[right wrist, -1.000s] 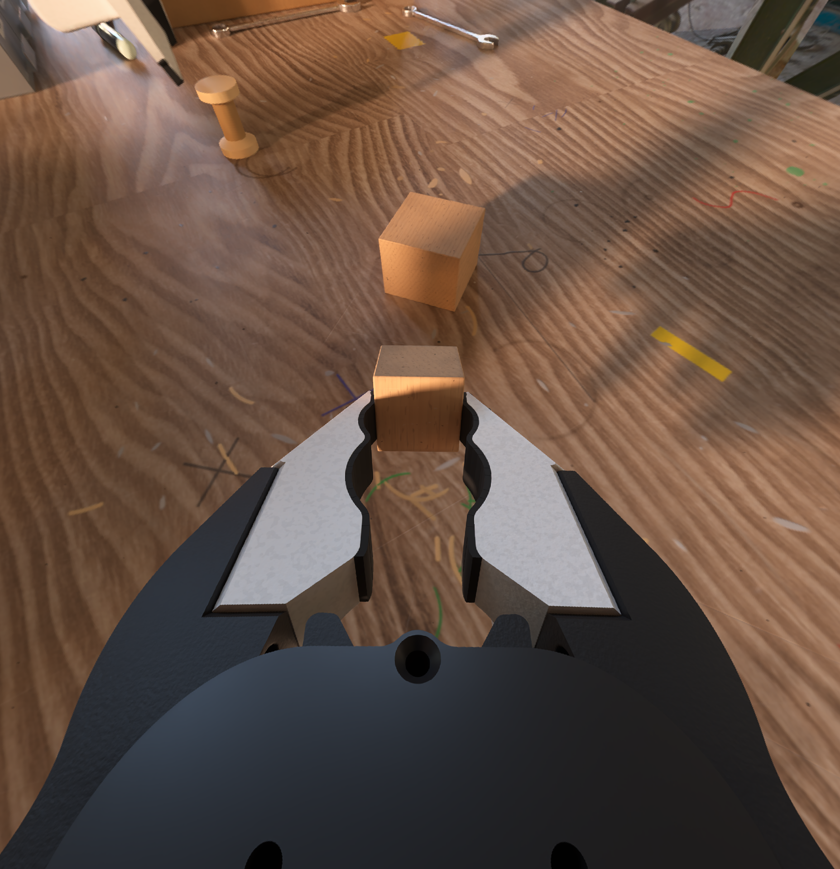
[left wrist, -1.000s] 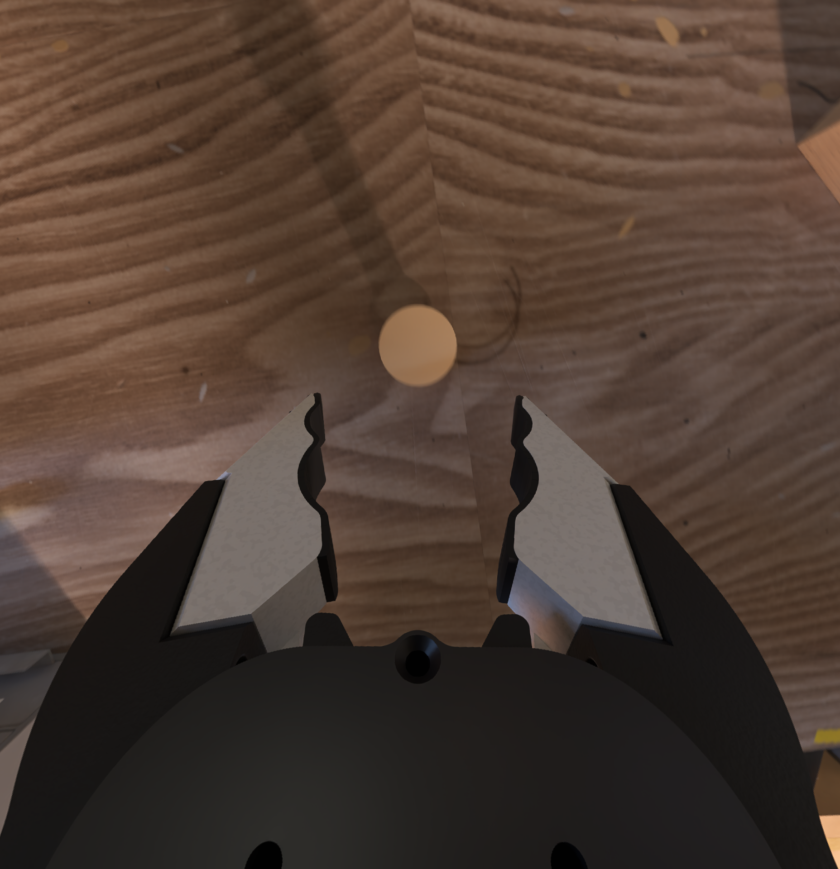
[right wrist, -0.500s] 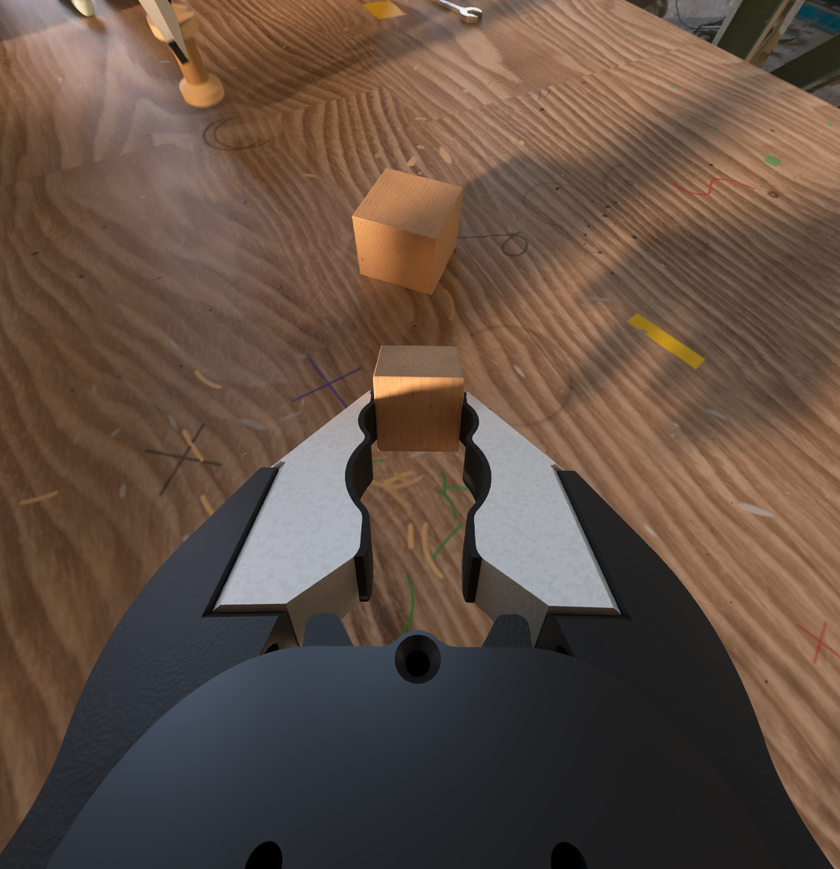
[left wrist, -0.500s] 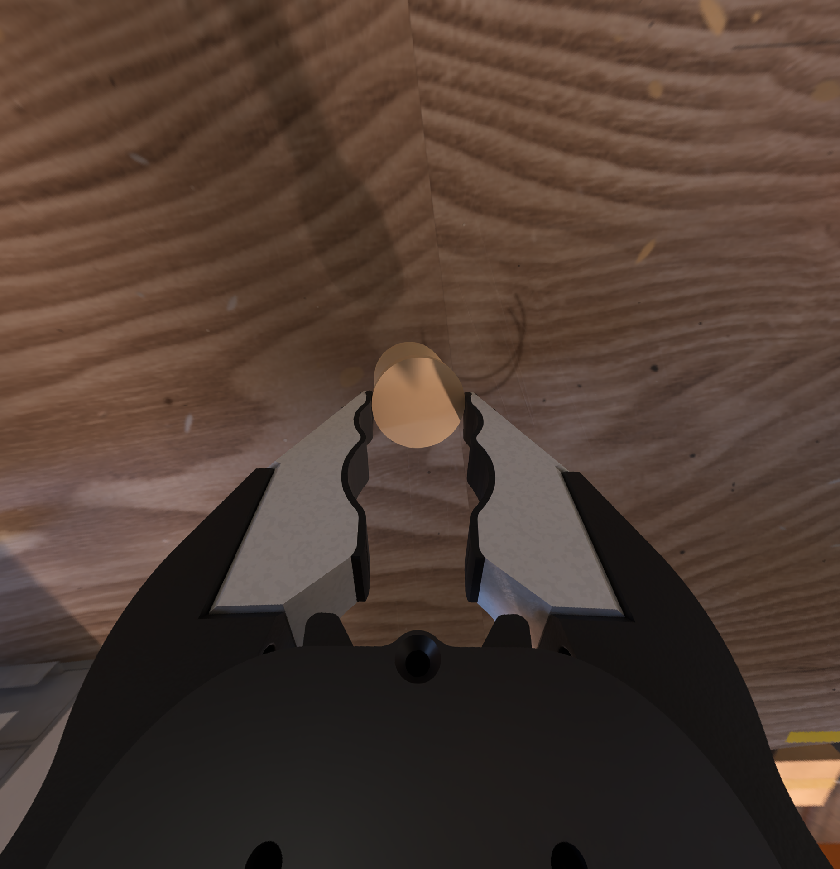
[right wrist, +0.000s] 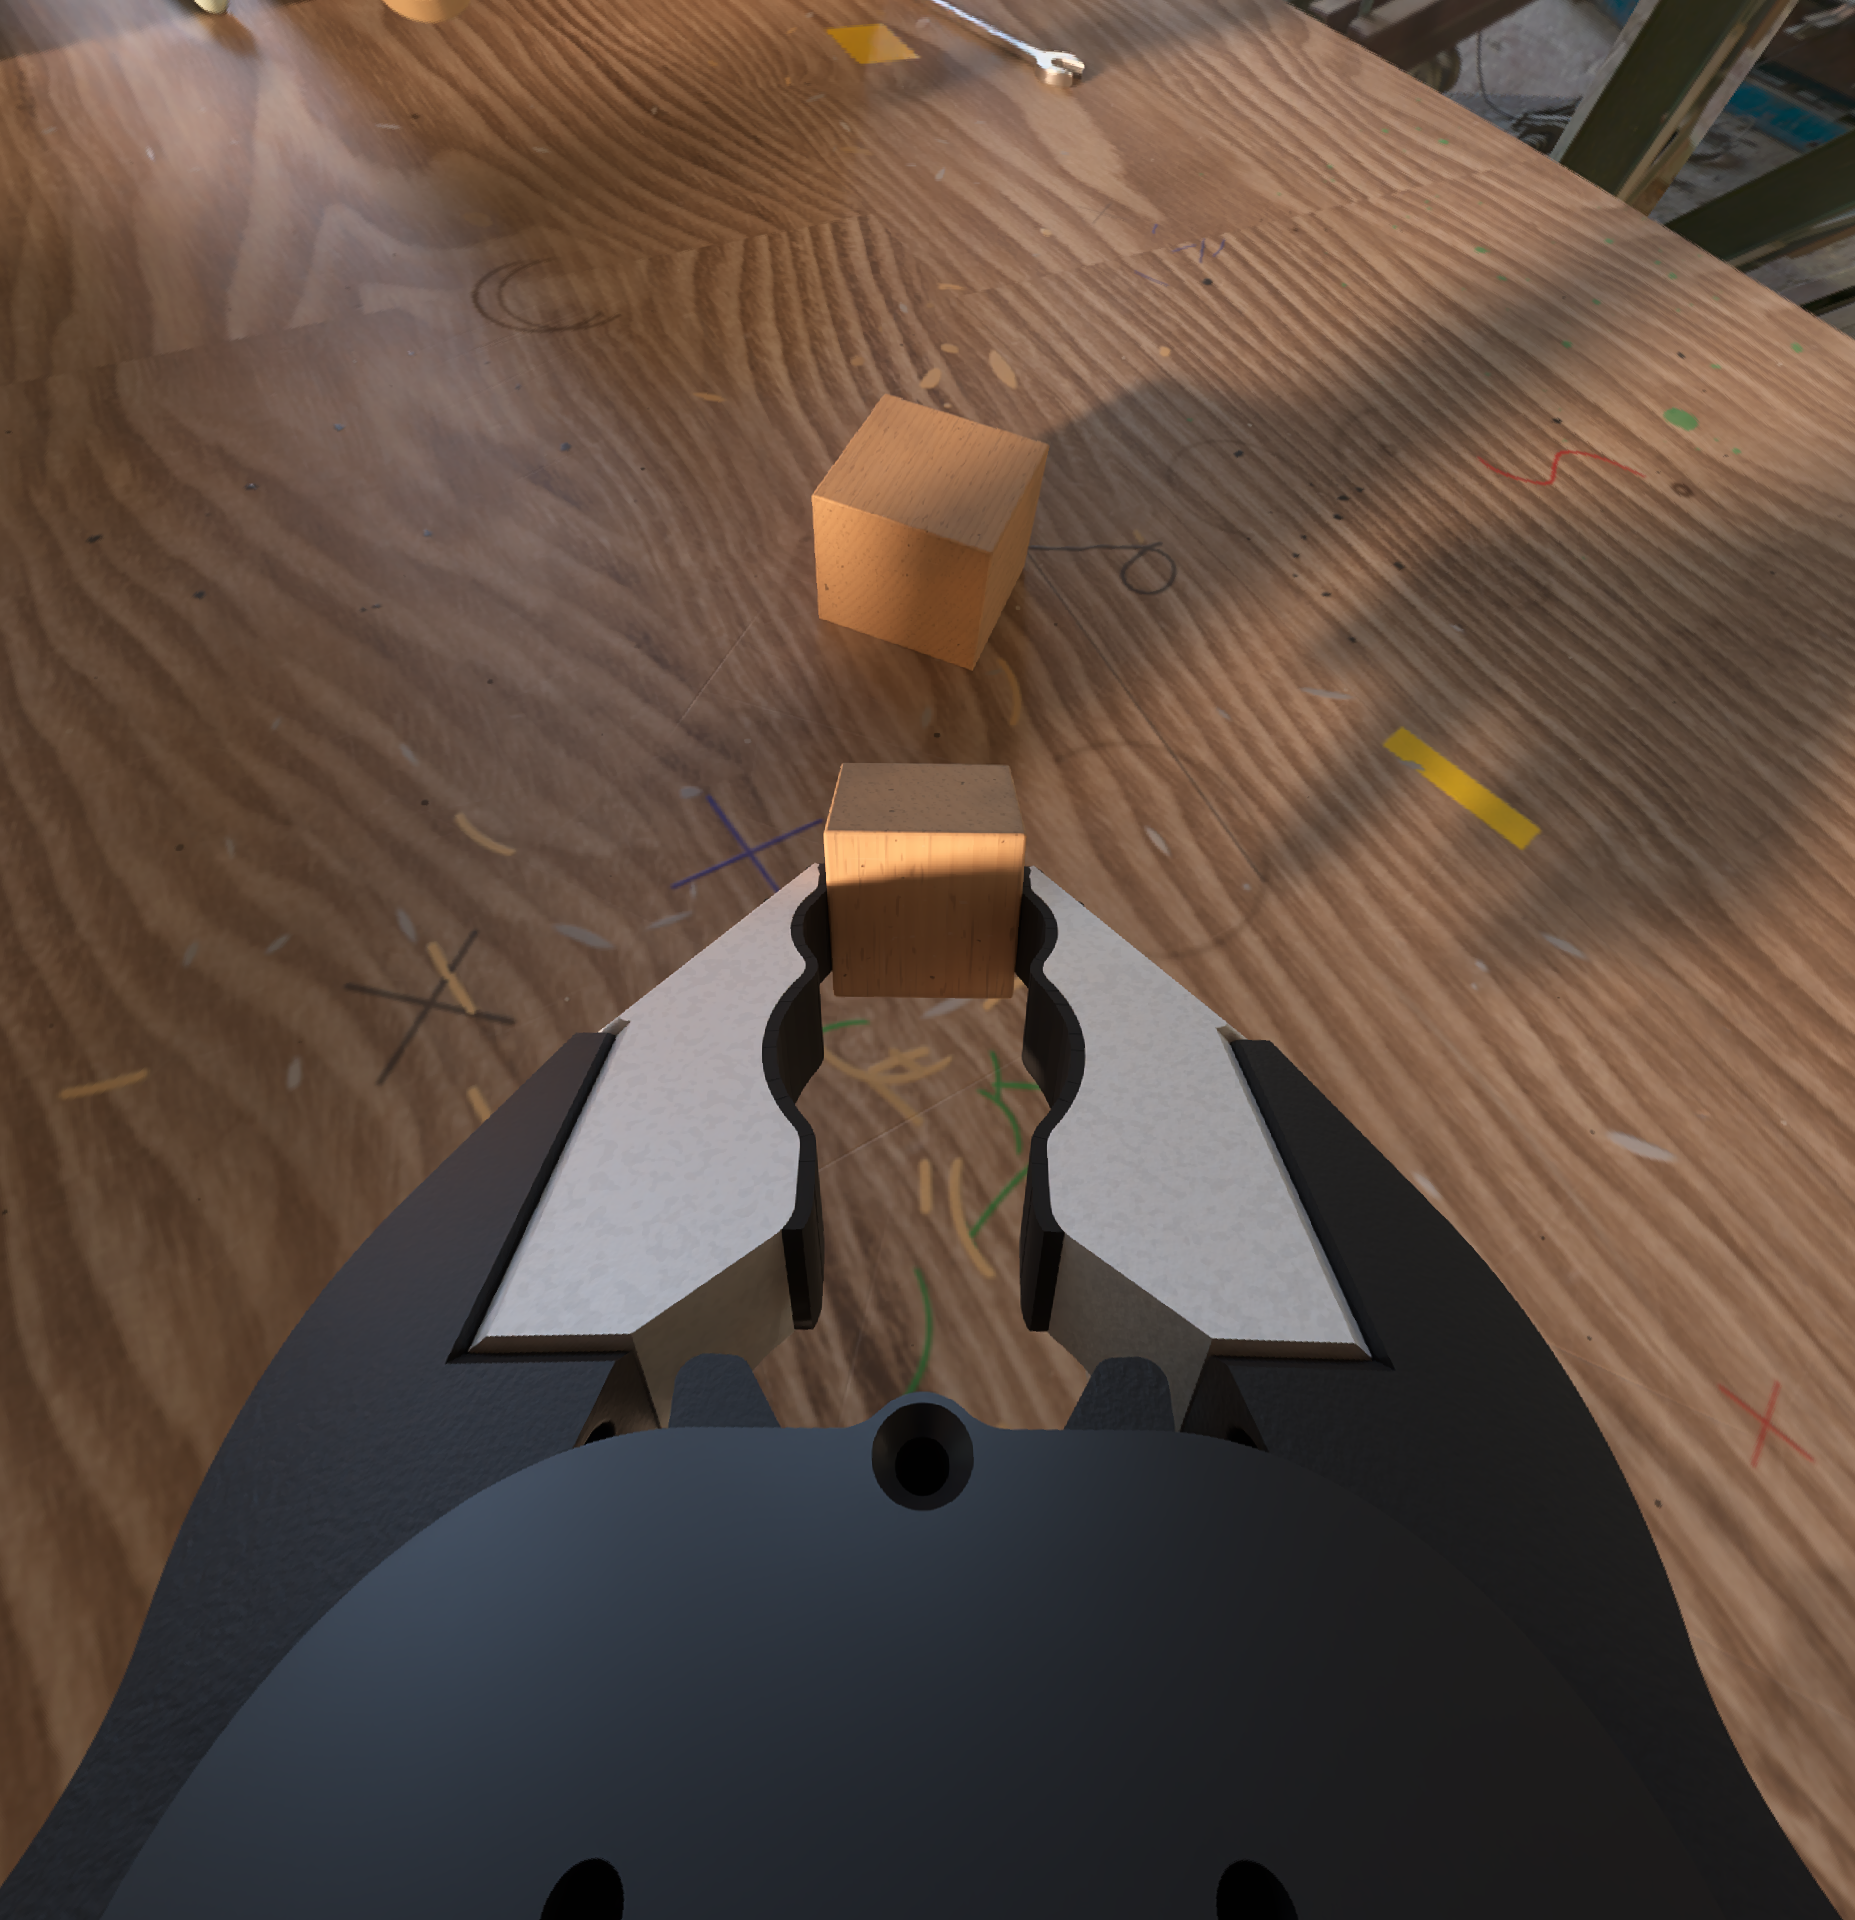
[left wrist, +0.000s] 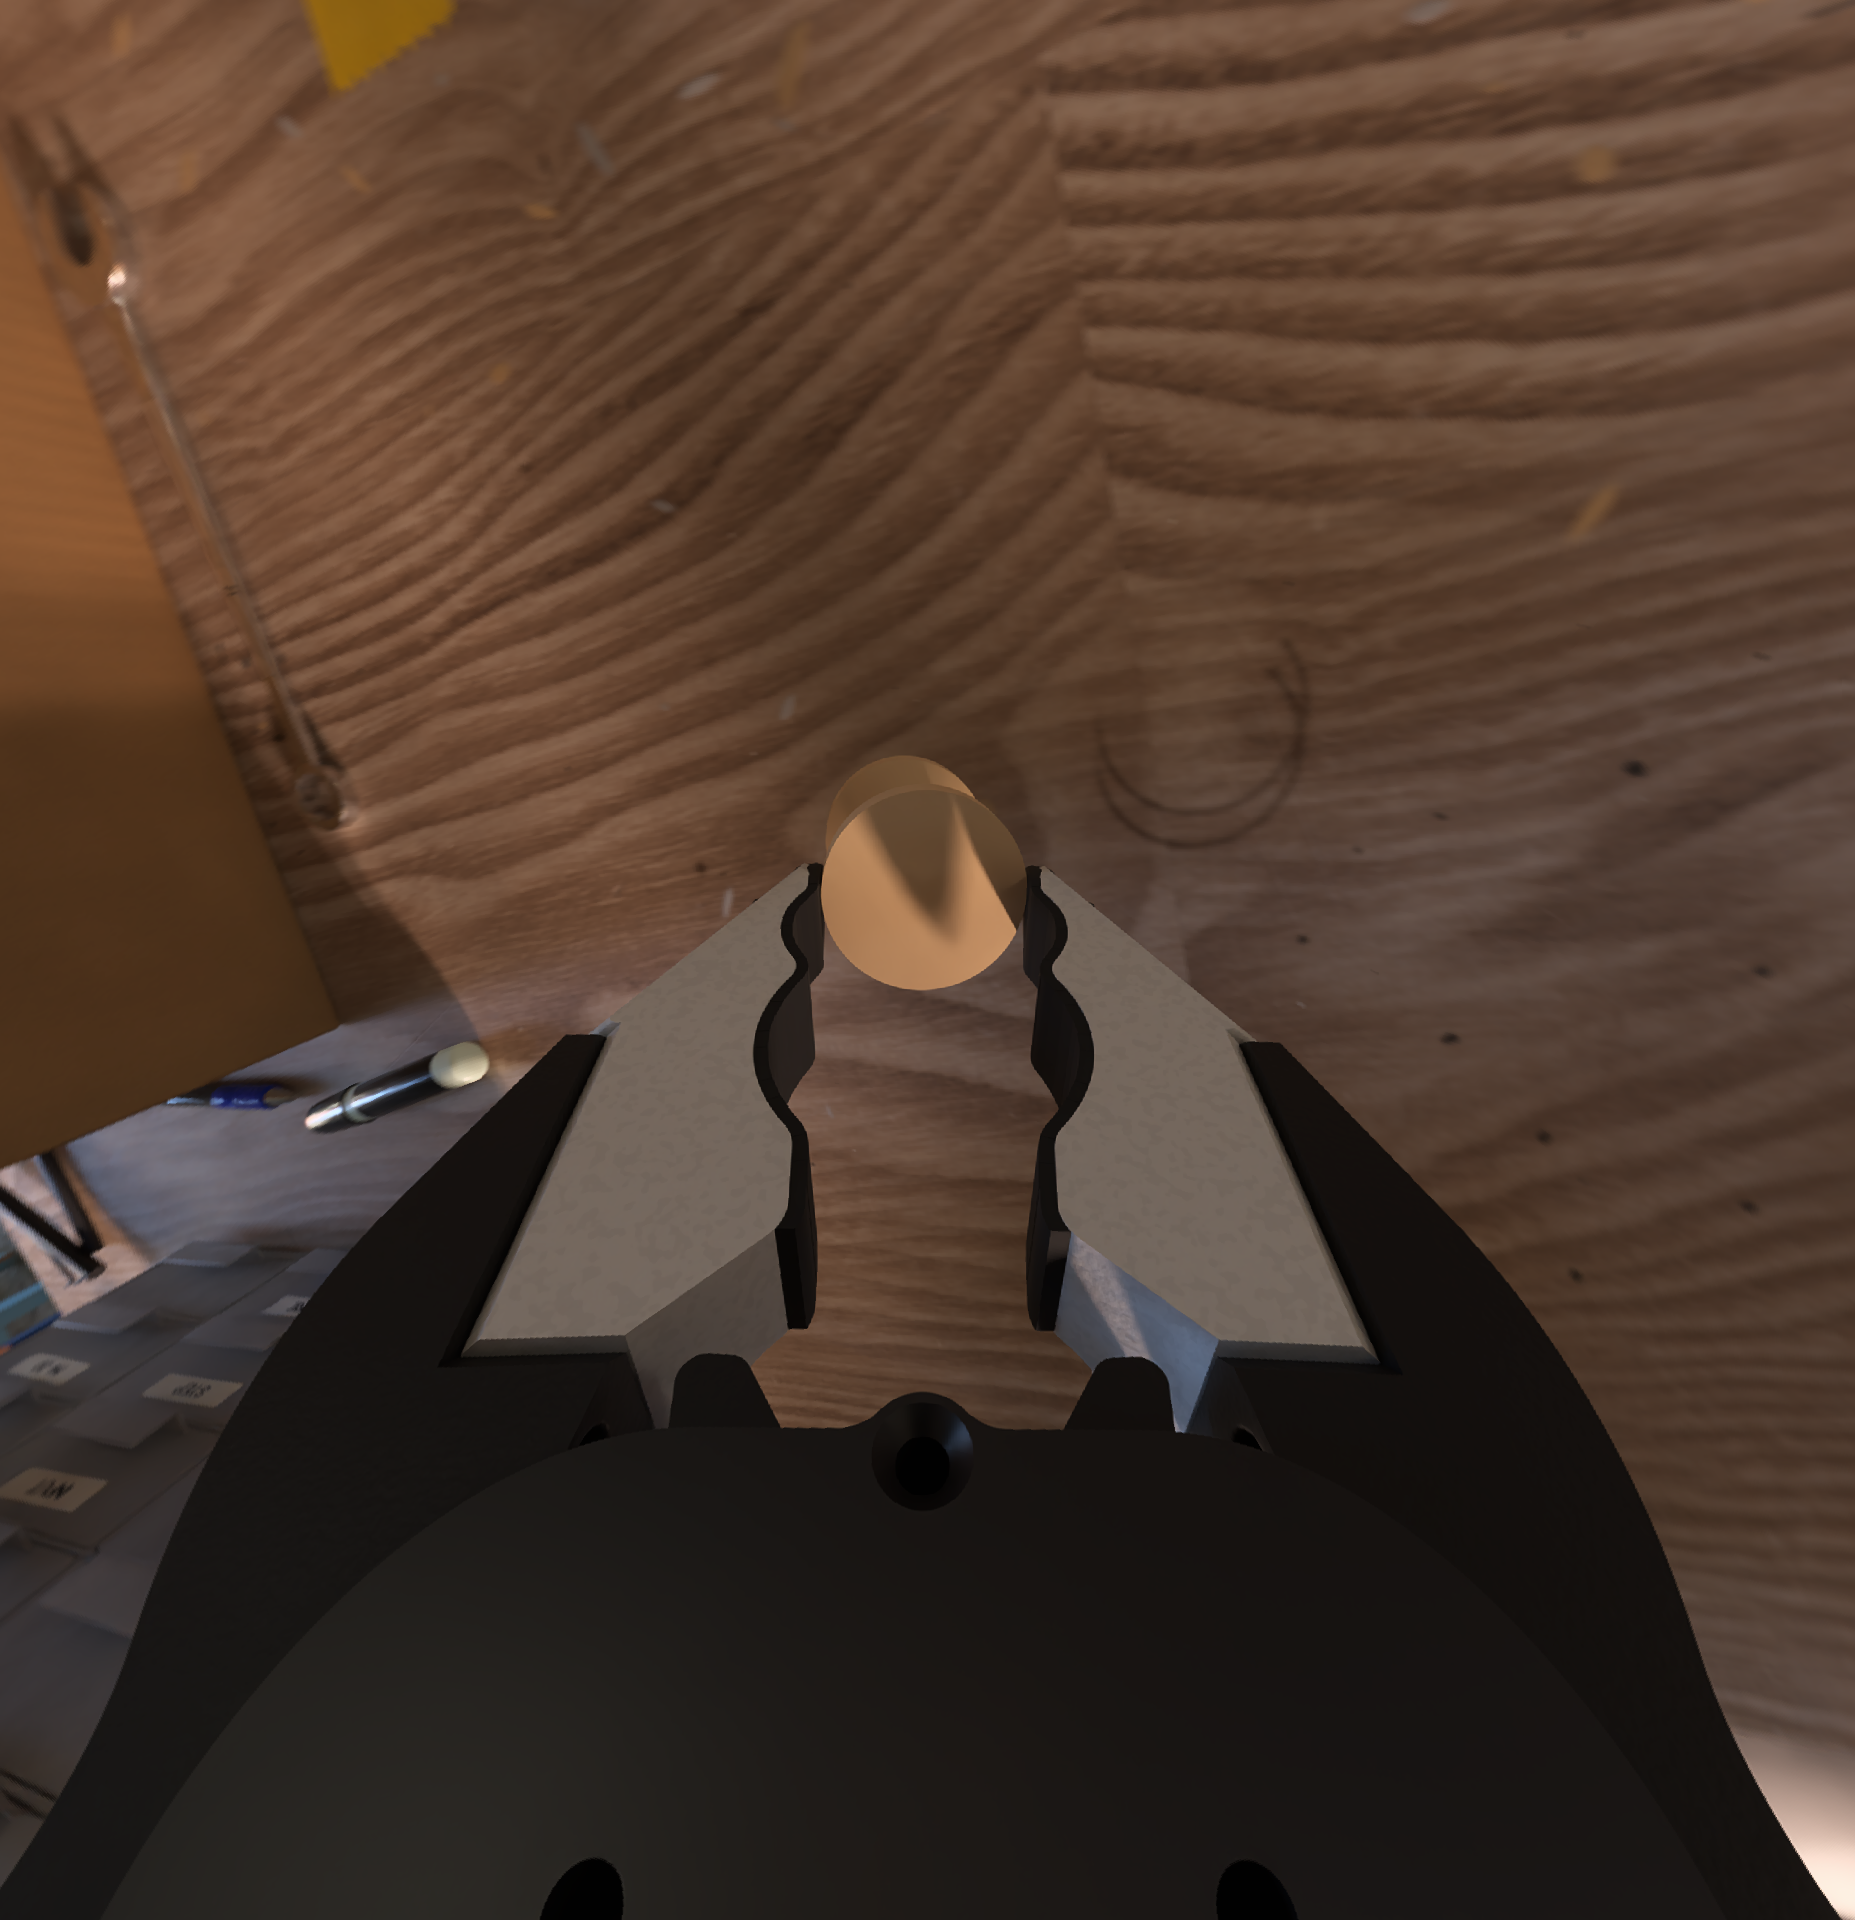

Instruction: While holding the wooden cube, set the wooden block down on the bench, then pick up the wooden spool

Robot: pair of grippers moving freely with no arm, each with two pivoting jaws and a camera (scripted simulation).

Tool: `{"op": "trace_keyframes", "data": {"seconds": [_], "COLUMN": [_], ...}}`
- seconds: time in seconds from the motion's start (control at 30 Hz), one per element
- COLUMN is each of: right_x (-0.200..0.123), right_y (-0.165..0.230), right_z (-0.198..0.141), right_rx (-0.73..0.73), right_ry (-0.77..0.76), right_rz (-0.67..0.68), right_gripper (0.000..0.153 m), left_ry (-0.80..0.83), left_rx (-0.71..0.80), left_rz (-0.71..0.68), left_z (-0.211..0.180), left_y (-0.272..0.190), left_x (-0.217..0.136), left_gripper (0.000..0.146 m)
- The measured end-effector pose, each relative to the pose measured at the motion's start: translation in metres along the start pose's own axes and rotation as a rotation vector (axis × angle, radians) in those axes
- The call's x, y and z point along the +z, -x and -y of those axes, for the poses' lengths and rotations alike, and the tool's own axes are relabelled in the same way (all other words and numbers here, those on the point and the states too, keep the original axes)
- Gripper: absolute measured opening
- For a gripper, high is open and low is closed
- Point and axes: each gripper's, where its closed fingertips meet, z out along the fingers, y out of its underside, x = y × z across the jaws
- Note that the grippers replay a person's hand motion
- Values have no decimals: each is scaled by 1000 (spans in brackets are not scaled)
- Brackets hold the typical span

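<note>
Wooden spool (left wrist: 918,902) shaft hidden behind flange

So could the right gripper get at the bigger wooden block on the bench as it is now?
Probably not to grasp: the right gripper is shut on the wooden cube. The wooden block sits just ahead on the bench, nothing between them.

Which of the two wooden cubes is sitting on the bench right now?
The larger wooden block, resting alone on the bench farther ahead. The smaller wooden cube is clamped in the right gripper, off the surface.
</note>
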Motion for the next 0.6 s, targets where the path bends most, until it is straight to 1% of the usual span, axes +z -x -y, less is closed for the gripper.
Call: {"op": "trace_keyframes", "data": {"seconds": [0.03,0.13,0.2,0.27,0.3,0.33,0.4,0.43,0.5,0.53,0.6], "right_x": [0,0,0,0,1,1,2,2,2,2,2], "right_y": [1,3,3,4,4,5,6,7,8,8,8], "right_z": [0,1,1,1,1,1,1,1,0,0,0], "right_rx": [-3,-16,-21,-23,-25,-27,-33,-36,-41,-45,-49], "right_ry": [2,-1,1,4,6,7,9,10,13,13,13], "right_rz": [0,-2,-2,-3,-4,-4,-3,-2,-1,-4,-11], "right_gripper": [34,34,34,34,34,34,34,34,34,34,34], "left_ry": [-8,-40,-53,-103,-147,-196,-268,-275,-230,-192,-106], "left_rx": [-14,-31,-20,-1,23,62,170,230,343,396,454], "left_rz": [26,11,45,72,46,-10,-143,-189,-185,-171,-196], "left_z": [-1,-1,0,10,19,30,54,66,88,98,114], "left_y": [5,7,12,10,2,-14,-54,-74,-105,-119,-142], "left_x": [2,0,-12,-34,-47,-62,-84,-88,-80,-69,-39], "left_gripper": [38,38,38,38,38,38,38,38,38,38,38]}}
